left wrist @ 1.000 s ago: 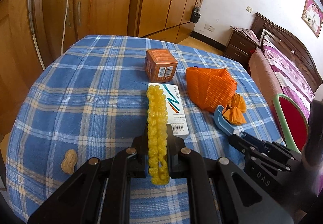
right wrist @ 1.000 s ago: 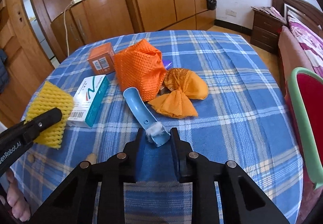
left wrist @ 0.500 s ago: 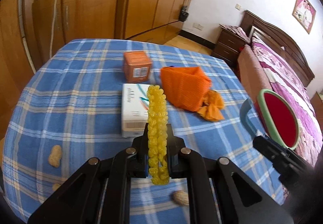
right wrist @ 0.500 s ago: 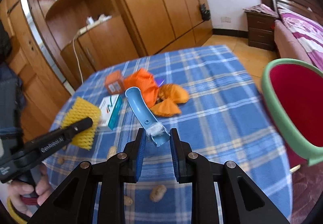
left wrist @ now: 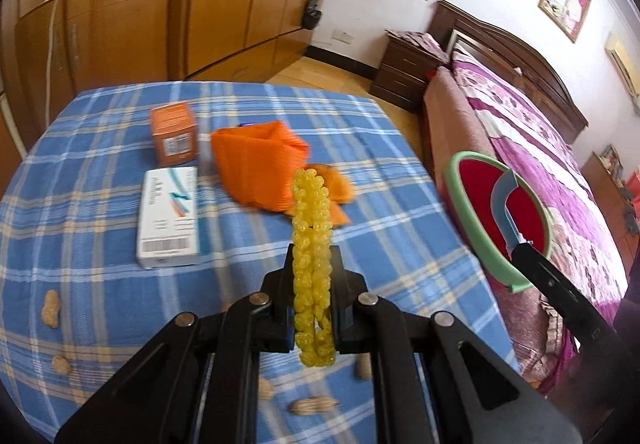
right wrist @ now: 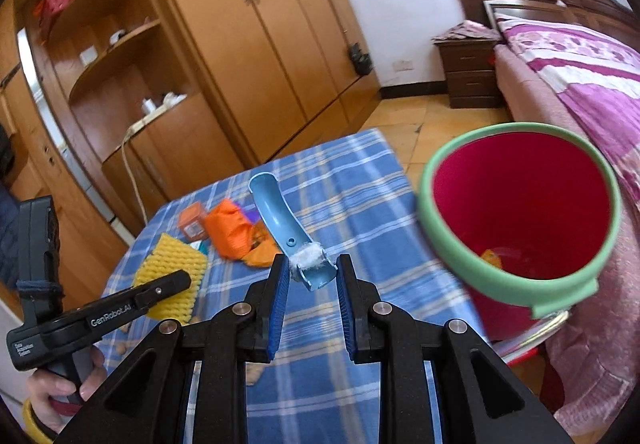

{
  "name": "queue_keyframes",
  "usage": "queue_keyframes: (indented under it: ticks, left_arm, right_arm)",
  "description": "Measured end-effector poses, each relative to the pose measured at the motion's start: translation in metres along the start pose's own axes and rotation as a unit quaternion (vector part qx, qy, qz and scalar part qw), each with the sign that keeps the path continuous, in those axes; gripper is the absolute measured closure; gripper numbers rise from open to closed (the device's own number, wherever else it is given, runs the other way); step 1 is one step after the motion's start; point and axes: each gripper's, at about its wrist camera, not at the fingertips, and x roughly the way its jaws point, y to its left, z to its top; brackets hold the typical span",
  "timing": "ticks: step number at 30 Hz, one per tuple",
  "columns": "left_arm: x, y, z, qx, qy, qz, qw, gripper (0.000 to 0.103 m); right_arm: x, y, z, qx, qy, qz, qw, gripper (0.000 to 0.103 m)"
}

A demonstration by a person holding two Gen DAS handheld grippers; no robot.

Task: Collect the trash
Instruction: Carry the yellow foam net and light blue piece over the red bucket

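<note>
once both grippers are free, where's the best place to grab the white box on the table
Grip the white box across its two long side edges, coming straight down from above. It lies flat on the tablecloth, and its narrow width suits the jaws; the orange box sits beyond its far end.

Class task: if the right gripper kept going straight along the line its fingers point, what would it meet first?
Probably the blue checked tablecloth beyond the blue curved piece held by the right gripper; the red bin sits right of that line. Depth is uncertain.
</note>
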Motion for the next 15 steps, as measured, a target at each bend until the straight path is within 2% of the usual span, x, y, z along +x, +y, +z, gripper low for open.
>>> queue_keyframes:
  ticks: [15]
  left_arm:
    - [0.022,-0.074,0.012,0.063,0.015,-0.041,0.9970,0.091]
  right_arm:
    - [-0.041,-0.074,0.006,0.069,-0.050,-0.065,0.994,0.079]
